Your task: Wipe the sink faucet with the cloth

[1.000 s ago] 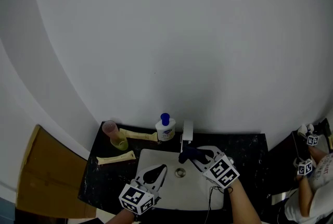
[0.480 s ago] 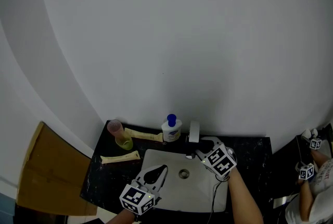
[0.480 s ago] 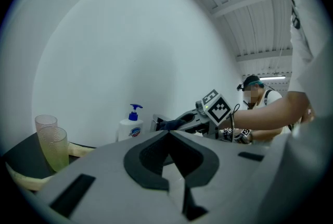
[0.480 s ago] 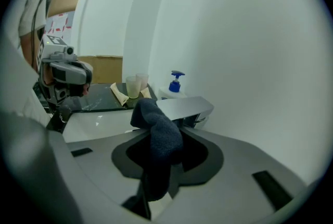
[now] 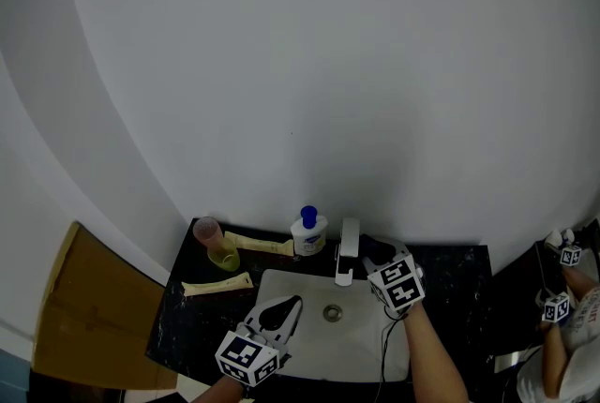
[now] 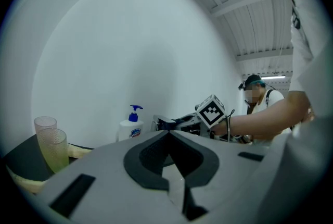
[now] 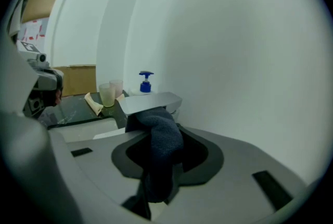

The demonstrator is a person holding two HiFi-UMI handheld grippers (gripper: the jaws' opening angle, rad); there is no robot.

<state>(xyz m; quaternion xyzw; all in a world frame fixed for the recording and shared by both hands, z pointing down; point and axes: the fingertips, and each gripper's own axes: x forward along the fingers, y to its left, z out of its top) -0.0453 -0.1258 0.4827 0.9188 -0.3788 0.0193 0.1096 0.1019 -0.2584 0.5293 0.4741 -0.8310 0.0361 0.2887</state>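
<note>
The chrome faucet (image 5: pixel 348 251) stands at the back rim of the white sink (image 5: pixel 281 284). My right gripper (image 5: pixel 373 253) is shut on a dark blue cloth (image 7: pixel 158 150) and sits at the faucet's right side. In the right gripper view the cloth presses against the faucet's flat top (image 7: pixel 150 102). My left gripper (image 5: pixel 281 311) hovers over the basin's front left, its jaws shut with nothing between them. From the left gripper view, the right gripper's marker cube (image 6: pixel 212 110) and the faucet (image 6: pixel 165 123) show beyond the left gripper (image 6: pixel 169 134).
A blue-pump soap bottle (image 5: pixel 308 234) stands left of the faucet. Two stacked cups (image 5: pixel 214 245) and two cream tubes (image 5: pixel 258 244) (image 5: pixel 214 284) lie on the black counter (image 5: pixel 450 284). Another person (image 5: pixel 562 326) is at the far right. The wall is just behind the faucet.
My right gripper with the cloth has moved from in front of the spout over the basin back and up to the faucet's right side. The left gripper has stayed put.
</note>
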